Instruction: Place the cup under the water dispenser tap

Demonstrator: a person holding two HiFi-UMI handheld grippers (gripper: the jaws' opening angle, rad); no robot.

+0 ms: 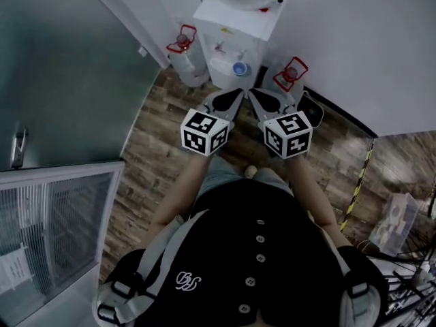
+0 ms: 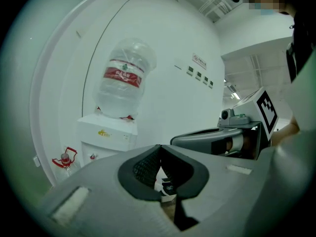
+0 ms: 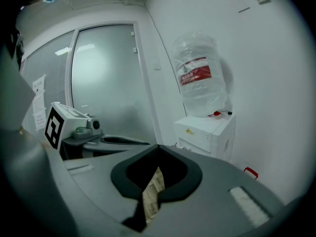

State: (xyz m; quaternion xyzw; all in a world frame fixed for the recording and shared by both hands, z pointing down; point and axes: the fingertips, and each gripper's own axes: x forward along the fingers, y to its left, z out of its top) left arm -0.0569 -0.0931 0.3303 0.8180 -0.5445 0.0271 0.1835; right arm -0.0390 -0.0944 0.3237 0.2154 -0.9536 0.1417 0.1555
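Note:
A white water dispenser with a clear bottle on top stands against the wall straight ahead. A small blue cup sits in its tap recess. My left gripper and right gripper hang side by side in the air just short of the dispenser, both pointing at it. In the left gripper view the left gripper's jaw tips meet with nothing between them. The right gripper is shut and empty too, with the dispenser ahead to its right.
A red-handled canister stands left of the dispenser and another right of it. A frosted glass partition runs along the left. Yellow-black tape and a clear box lie on the wood floor at right.

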